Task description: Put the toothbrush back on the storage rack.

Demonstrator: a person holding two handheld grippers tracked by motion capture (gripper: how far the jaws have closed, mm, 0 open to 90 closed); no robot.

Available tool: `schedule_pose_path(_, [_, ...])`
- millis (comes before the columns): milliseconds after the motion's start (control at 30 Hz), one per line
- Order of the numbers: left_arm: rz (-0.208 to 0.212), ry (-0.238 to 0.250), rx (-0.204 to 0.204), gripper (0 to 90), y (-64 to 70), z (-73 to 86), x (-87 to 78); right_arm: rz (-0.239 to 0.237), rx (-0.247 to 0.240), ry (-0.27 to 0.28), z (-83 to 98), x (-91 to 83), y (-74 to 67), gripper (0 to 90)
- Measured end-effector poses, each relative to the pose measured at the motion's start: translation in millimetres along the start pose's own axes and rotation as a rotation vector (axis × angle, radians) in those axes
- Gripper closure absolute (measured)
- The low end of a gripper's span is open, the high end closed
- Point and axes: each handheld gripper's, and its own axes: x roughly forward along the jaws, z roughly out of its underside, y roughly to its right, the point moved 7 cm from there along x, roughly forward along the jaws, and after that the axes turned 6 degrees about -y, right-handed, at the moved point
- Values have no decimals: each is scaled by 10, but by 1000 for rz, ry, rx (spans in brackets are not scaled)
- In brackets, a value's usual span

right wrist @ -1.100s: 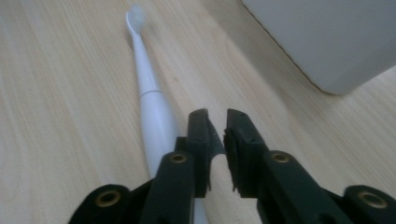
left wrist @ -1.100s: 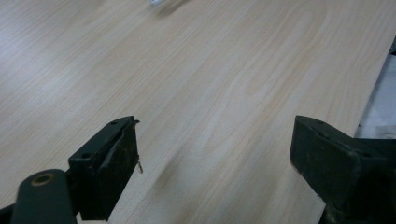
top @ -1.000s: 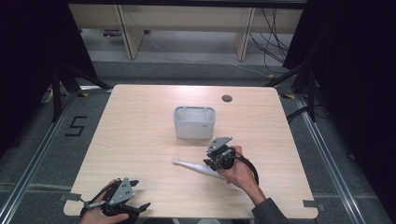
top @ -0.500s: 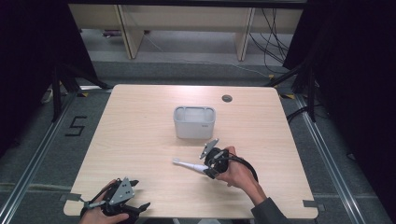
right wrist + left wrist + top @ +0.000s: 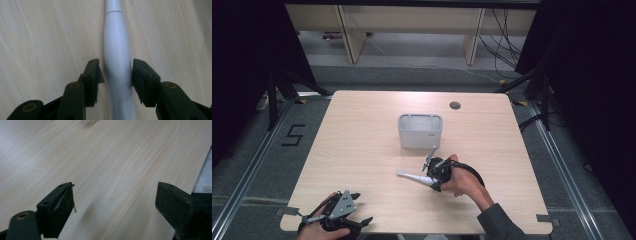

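The right gripper [image 5: 117,72] has its jaws around the thick end of a white toothbrush-like handle [image 5: 117,50], which lies flat on the wooden table [image 5: 362,150] just in front of the grey bin [image 5: 420,131]. The jaws have just been closing; the right pad touches the handle (a thin gap shows at the left pad). The left gripper [image 5: 115,202] rests wide open near the table's near edge, holding nothing.
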Motion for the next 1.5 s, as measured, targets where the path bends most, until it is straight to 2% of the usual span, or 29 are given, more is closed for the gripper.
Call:
schedule_pose_path(33, [0, 2, -1, 147, 0, -1, 0, -4, -37, 6, -21, 9, 32, 580])
schedule_pose_path(67, [2, 1, -1, 147, 3, -1, -1, -13, 8, -13, -14, 9, 15, 584])
schedule_pose_path(167, [4, -1, 1, 147, 4, 3, 4, -33, -7, -27, -28, 13, 31, 588])
schedule_pose_path(200, [-3, -6, 8, 148, -7, 5, 2, -46, 0, -48, -36, 19, 35, 596])
schedule_pose_path(267, [7, 6, -13, 147, 15, -2, 3, -41, -28, -53, -51, 26, 60, 596])
schedule_pose_path(300, [2, 5, 3, 148, 3, -3, -2, -51, -10, -61, -50, 27, 42, 595])
schedule_pose_path(333, [2, 5, 3, 147, 3, -3, -2, -52, -20, -63, -56, 33, 52, 599])
schedule_pose_path(367, [-5, -4, 5, 147, -10, 3, -4, -60, -6, -76, -51, 32, 45, 600])
schedule_pose_path(400, [-6, -2, 3, 148, -9, 2, -3, -58, -28, -66, -64, 40, 69, 602])
schedule_pose_path(500, [5, 4, 3, 148, 6, -2, 2, -64, -14, -76, -61, 43, 67, 605])
schedule_pose_path(567, [1, -1, 0, 148, 1, 0, 0, -75, -30, -77, -68, 51, 79, 607])
schedule_pose_path(667, [-5, -2, 12, 148, -10, 0, -4, -78, -28, -88, -72, 47, 80, 613])
schedule_pose_path(700, [-3, -3, 12, 148, -8, 1, -4, -81, -8, -100, -66, 43, 63, 617])
schedule_pose_path(767, [-4, -5, 2, 148, -7, 1, -4, -81, -25, -104, -71, 47, 71, 624])
schedule_pose_path(800, [-8, 0, 9, 147, -13, 1, 0, -79, -12, -104, -75, 49, 67, 625])
schedule_pose_path(867, [3, 5, 2, 148, 4, -4, 0, -75, -22, -111, -76, 55, 69, 627])
schedule_pose_path(933, [-4, -3, 11, 148, -11, 2, -4, -69, -57, -106, -86, 65, 94, 635])
schedule_pose_path(1000, [-7, -1, 2, 147, -9, -2, -3, -73, -47, -115, -83, 64, 90, 641])
schedule_pose_path(1033, [2, 5, 4, 148, 2, -4, 0, -74, -17, -124, -72, 67, 71, 649])
schedule_pose_path(1067, [4, 4, 2, 148, 6, -4, 2, -76, -13, -131, -72, 66, 67, 653])
schedule_pose_path(1133, [2, 4, 2, 148, 1, -2, 4, -82, -51, -130, -79, 70, 85, 657])
schedule_pose_path(1167, [0, 4, 2, 148, -2, -2, 4, -88, -22, -142, -72, 63, 66, 657])
schedule_pose_path(1200, [0, 5, 2, 148, -1, -4, 3, -87, -18, -145, -74, 63, 66, 659])
schedule_pose_path(1300, [4, 4, 3, 148, 4, -3, 4, -80, -29, -154, -80, 62, 66, 660])
schedule_pose_path(1333, [2, 3, 2, 148, 1, -2, 6, -86, -51, -151, -86, 69, 79, 660])
schedule_pose_path(1367, [2, 3, 2, 148, 1, -2, 6, -86, -51, -151, -86, 69, 79, 660])
schedule_pose_path(1400, [1, 5, 3, 148, 1, -5, 4, -78, -20, -171, -88, 65, 62, 661])
schedule_pose_path(1500, [4, 4, 3, 147, 4, -4, 5, -73, -37, -188, -100, 70, 47, 661])
